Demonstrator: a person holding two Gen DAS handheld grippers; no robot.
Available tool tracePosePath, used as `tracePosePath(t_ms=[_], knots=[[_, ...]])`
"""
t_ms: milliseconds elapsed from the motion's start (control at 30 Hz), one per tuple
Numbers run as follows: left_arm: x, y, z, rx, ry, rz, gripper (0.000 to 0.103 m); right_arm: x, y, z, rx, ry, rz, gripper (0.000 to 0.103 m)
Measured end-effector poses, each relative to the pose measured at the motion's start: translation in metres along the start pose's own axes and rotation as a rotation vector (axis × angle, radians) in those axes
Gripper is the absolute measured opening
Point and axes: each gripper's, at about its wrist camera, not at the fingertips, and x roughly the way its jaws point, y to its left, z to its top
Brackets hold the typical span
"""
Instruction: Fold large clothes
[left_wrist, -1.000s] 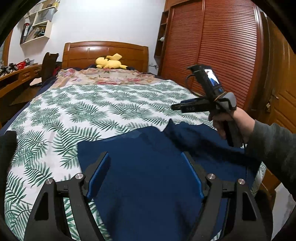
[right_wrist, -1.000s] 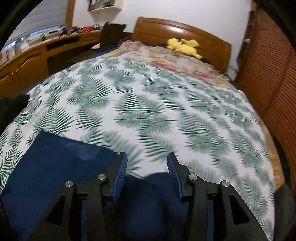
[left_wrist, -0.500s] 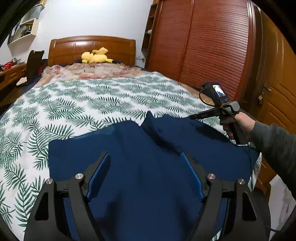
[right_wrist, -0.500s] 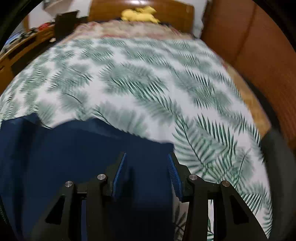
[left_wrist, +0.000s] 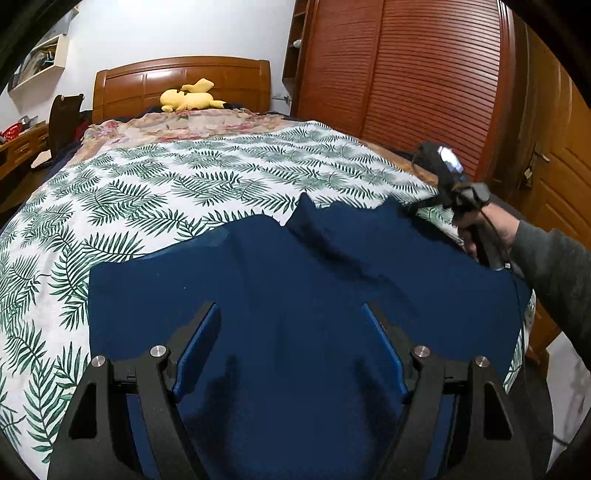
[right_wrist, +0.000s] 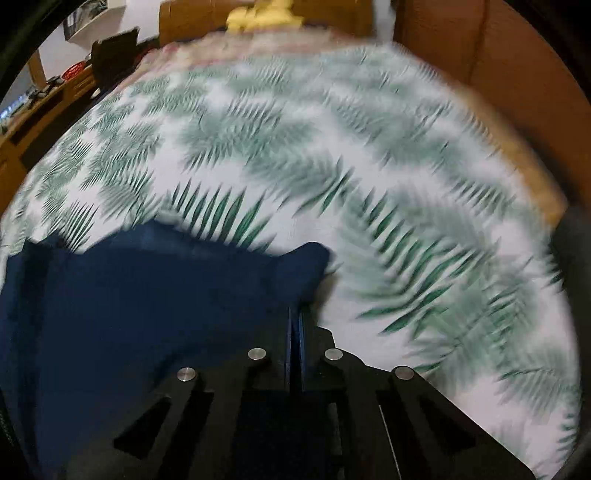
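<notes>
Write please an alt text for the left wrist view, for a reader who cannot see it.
A dark blue garment lies spread on a bed with a leaf-print cover, below the open left gripper. At right, a hand holds the right gripper at the garment's far edge. A yellow plush toy lies by the wooden headboard.

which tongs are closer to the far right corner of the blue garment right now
Right. The right tongs are at that corner of the blue garment, shut on its edge. The left tongs hang open over the garment's near middle, well short of the corner.
</notes>
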Motion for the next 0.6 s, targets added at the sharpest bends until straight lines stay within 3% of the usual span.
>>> tracePosePath(t_ms=[67, 200, 300, 367, 433, 600], knots=[[0.001, -0.001, -0.001, 0.003, 0.005, 0.0, 0.078, -0.005, -0.016, 0.005, 0.078, -0.014, -0.003, 0.003], [0.0, -0.003, -0.002, 0.01, 0.006, 0.001, 0.078, -0.01, -0.025, 0.009, 0.064, -0.013, 0.006, 0.005], [-0.001, -0.004, -0.003, 0.011, 0.005, 0.003, 0.078, -0.033, -0.024, 0.009, 0.029, -0.024, -0.019, 0.018], [-0.002, -0.005, -0.003, 0.014, 0.004, 0.004, 0.078, -0.054, -0.024, 0.003, 0.007, -0.042, 0.002, 0.037], [-0.003, -0.006, -0.003, 0.017, 0.0, 0.004, 0.078, -0.074, -0.019, -0.005, -0.021, -0.067, 0.03, 0.046], [-0.005, -0.009, -0.003, 0.026, -0.004, 0.009, 0.078, -0.132, 0.001, -0.054, -0.083, -0.085, 0.116, 0.049]])
